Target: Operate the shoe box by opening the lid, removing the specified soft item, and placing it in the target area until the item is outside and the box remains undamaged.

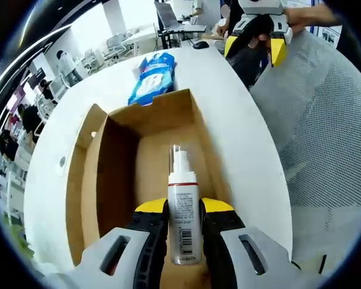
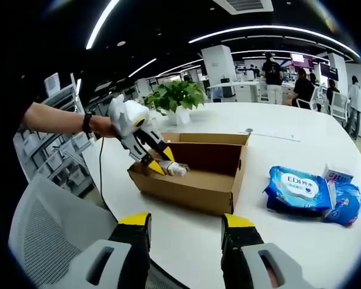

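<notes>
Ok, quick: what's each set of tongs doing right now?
Left tongs: shut on the white spray bottle, over the open brown cardboard box.
Right tongs: open, holding nothing.

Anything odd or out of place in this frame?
Yes: the left gripper is shut on a rigid spray bottle over the open shoe box, not a soft item. The blue soft pack lies outside on the table.

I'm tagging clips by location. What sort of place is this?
Likely an open-plan office: long ceiling light strips, people at desks behind, a laptop, and a potted plant on the white table.
</notes>
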Demonstrator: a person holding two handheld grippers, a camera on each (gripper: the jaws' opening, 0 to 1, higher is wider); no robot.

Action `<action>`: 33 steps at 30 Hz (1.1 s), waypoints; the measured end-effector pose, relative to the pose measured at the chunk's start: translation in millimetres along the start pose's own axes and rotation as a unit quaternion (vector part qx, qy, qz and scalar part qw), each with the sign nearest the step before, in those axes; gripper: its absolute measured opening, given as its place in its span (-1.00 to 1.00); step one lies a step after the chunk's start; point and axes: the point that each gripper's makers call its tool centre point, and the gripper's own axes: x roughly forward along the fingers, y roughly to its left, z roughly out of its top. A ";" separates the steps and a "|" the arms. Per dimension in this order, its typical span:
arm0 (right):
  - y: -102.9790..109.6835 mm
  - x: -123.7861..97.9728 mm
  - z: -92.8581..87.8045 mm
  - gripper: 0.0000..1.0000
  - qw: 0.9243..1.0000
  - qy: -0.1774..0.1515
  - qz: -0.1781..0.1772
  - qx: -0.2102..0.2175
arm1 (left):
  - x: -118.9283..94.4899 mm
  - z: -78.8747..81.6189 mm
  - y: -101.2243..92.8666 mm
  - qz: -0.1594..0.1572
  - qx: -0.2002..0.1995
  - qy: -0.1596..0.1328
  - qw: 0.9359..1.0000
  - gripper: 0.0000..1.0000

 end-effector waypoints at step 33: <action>16.2 1.5 4.2 -0.14 0.999 -0.004 0.019 -0.048 | -13.2 86.2 -63.7 -0.050 0.091 -0.081 0.991 -0.62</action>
